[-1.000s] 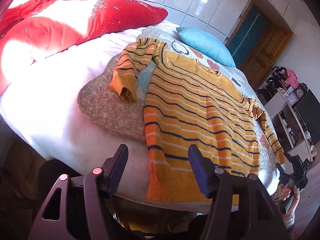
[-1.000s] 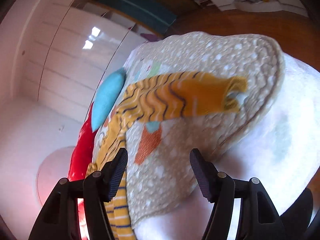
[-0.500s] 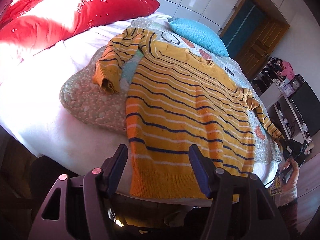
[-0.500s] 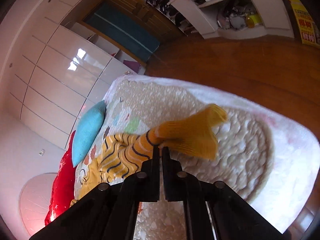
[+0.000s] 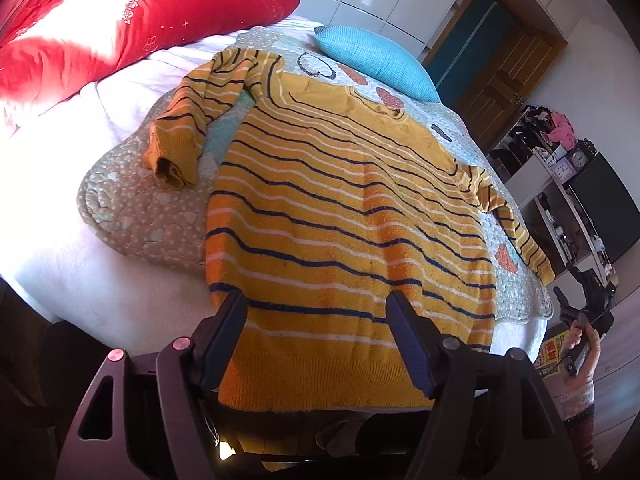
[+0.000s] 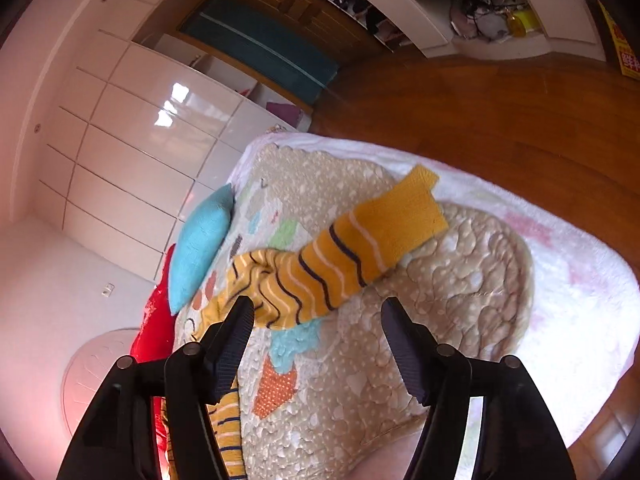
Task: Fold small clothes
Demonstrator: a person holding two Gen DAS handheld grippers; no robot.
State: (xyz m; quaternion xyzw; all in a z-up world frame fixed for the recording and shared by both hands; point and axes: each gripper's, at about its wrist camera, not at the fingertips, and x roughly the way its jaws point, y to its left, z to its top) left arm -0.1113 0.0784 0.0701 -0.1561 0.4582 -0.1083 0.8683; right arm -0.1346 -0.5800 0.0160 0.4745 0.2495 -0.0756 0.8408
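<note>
One yellow striped sweater [image 5: 340,216] is laid flat, front up, on a quilted mat [image 5: 140,216] across a bed, hem toward the viewer. At far left, one sleeve [image 5: 188,120] is seen bent back beside the body. The left gripper [image 5: 316,320] is held over the hem, its jaws just widened, nothing pinched. Farther right, the other sleeve [image 6: 340,256] is stretched outward; the right gripper [image 6: 316,332] is poised near it, jaws just reopened and empty. The knit is judged soft, light and floppy, best taken by cuff or hem corner. One red pillow [image 5: 120,24] and one blue cushion [image 5: 372,60] are counted.
</note>
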